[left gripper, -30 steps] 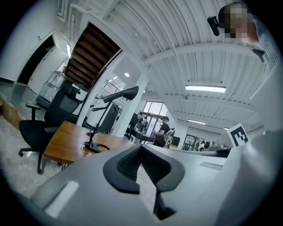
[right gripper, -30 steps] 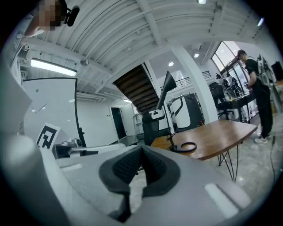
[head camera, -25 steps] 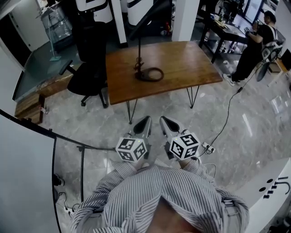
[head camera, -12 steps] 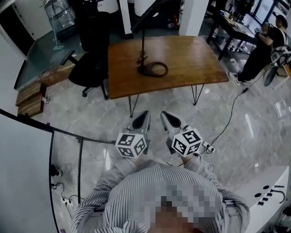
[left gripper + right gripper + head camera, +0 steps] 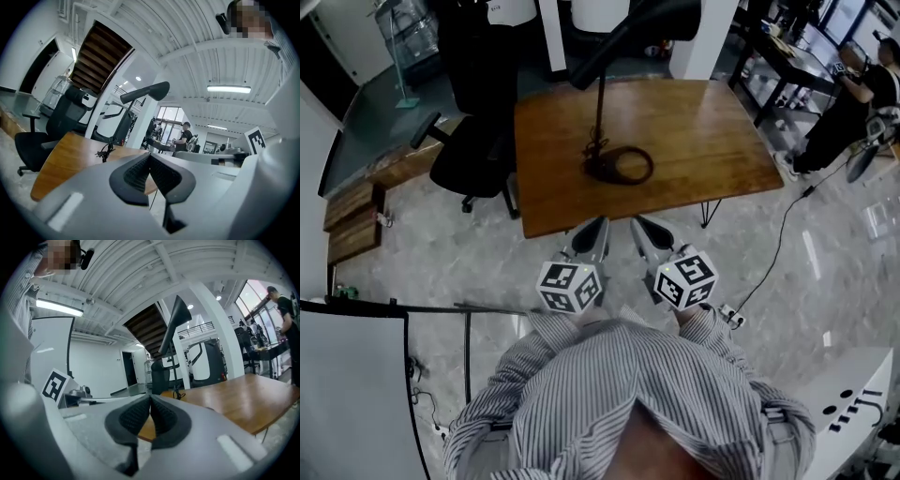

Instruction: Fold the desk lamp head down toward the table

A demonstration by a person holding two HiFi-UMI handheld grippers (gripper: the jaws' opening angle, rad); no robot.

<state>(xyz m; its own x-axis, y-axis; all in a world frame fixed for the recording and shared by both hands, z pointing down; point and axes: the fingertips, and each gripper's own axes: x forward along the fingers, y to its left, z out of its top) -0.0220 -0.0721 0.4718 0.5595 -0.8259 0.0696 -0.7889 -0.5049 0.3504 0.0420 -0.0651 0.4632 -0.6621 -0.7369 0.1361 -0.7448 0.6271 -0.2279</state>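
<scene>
A black desk lamp stands on the wooden table [image 5: 694,141]. Its ring base [image 5: 621,166] lies near the table's middle, a thin stem rises from it, and the long head [image 5: 633,33] juts up and to the right. In the left gripper view the lamp head [image 5: 145,92] shows raised above the table [image 5: 61,154]; in the right gripper view the lamp head [image 5: 174,319] also points up. My left gripper [image 5: 592,234] and right gripper [image 5: 645,230] are both shut and empty, side by side at the table's near edge, short of the lamp.
A black office chair [image 5: 473,159] stands at the table's left. A cable [image 5: 769,244] runs across the marble floor to a power strip on the right. A person [image 5: 853,103] stands by another desk at the far right. A white panel [image 5: 347,394] is at lower left.
Both grippers and the person holding them have moved forward toward the table; their tips now reach its near edge. The lamp has not moved. Both grippers stay shut.
</scene>
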